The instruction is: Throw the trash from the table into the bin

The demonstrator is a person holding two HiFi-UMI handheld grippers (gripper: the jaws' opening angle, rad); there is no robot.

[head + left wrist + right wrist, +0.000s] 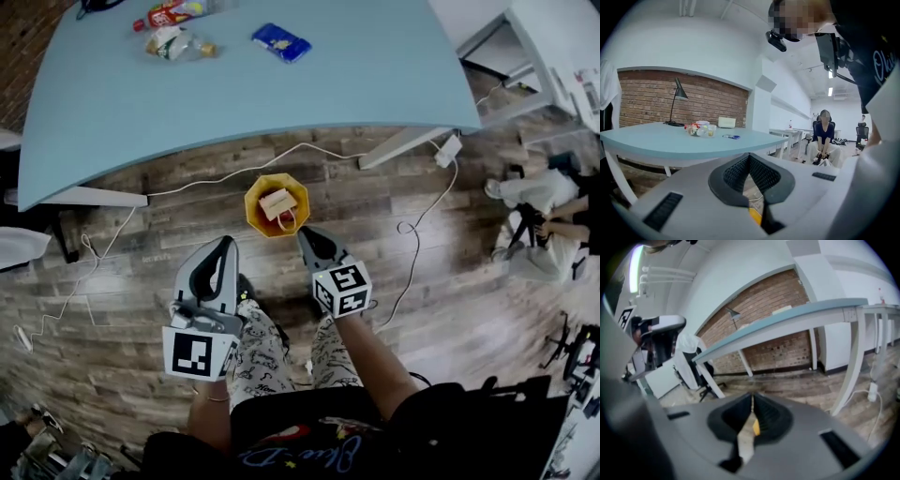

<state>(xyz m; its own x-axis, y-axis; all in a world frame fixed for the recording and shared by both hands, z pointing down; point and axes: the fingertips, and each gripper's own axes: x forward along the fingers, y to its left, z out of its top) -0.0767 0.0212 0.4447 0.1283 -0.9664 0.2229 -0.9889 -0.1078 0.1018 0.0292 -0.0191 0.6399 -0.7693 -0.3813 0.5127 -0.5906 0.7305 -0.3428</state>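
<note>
Below me on the wood floor stands a yellow bin (255,212) with crumpled paper (278,203) inside it. My left gripper (228,242) hovers just left of and nearer than the bin, its jaws together and empty. My right gripper (306,232) hangs at the bin's near right rim, also shut and empty. On the pale blue table (375,66) lie a red wrapper (173,12), a clear plastic bottle (180,45) and a blue packet (281,41). The left gripper view shows its gripper (749,155) and that trash (699,129) far off on the table (670,143). A yellow strip of bin (756,427) shows behind the right gripper (752,395).
White cables (309,150) and a power adapter (448,150) trail across the floor under the table. A person sits on a chair at the right (539,192). A black desk lamp (677,89) stands at the table's far end. White table legs (855,357) rise close by.
</note>
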